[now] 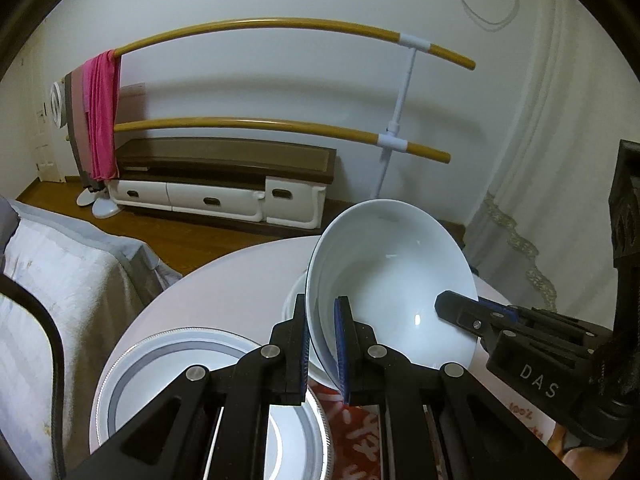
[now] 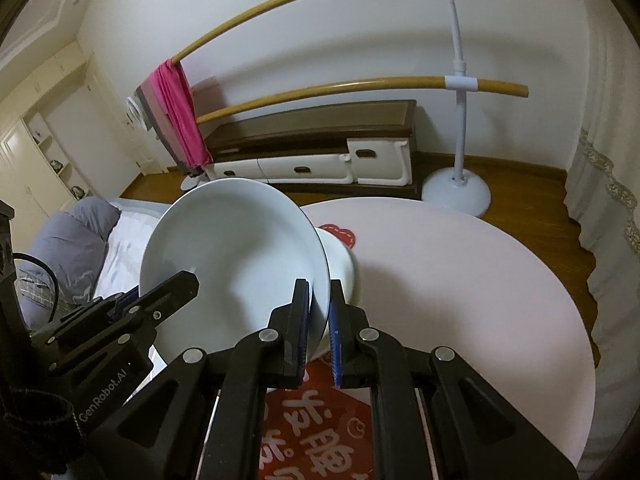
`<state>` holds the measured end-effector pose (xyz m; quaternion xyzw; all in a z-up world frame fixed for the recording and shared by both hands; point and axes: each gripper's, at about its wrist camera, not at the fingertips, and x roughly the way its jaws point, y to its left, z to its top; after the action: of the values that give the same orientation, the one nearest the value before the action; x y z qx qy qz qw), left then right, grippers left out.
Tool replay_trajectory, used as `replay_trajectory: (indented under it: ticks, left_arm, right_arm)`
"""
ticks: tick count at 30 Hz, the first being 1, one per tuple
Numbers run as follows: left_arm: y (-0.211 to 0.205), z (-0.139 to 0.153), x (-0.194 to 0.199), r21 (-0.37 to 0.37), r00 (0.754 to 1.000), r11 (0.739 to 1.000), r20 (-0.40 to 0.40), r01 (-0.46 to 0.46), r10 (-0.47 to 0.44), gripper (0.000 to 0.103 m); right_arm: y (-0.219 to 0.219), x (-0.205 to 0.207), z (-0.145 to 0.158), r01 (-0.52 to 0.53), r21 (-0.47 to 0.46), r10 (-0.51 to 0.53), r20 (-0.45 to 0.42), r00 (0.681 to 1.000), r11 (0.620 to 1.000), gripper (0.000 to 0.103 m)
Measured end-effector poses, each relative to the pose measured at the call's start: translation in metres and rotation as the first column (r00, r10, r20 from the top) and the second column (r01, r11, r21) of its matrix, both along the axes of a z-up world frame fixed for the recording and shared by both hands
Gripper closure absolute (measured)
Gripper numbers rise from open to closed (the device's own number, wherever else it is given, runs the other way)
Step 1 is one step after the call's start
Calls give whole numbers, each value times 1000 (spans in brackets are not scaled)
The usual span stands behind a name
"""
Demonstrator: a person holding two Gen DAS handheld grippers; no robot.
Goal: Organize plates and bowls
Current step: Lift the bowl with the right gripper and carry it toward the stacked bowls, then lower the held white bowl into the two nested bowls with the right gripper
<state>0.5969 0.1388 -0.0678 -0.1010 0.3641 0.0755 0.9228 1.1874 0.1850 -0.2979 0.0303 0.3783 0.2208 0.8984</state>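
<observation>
Glossy white round bowl (image 1: 384, 272), clamped both sides.

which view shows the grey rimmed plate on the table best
The left wrist view. The white round plate with a grey ring lies at lower left on the round white table, partly hidden by the left tool. The right wrist view does not show it at all.
</observation>
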Motion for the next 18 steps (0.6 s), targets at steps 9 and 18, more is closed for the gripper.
replay_trajectory:
  ticks: [9, 18]
  left_arm:
    - [14, -10, 34, -23, 999, 1000, -36, 5, -6, 96]
    - [13, -20, 48, -19, 999, 1000, -48, 12, -13, 96]
  right_arm:
    - [12, 11, -14, 22, -51, -23, -15, 1000, 998, 94]
    - [15, 16, -23, 43, -83, -44, -15, 999, 996, 93]
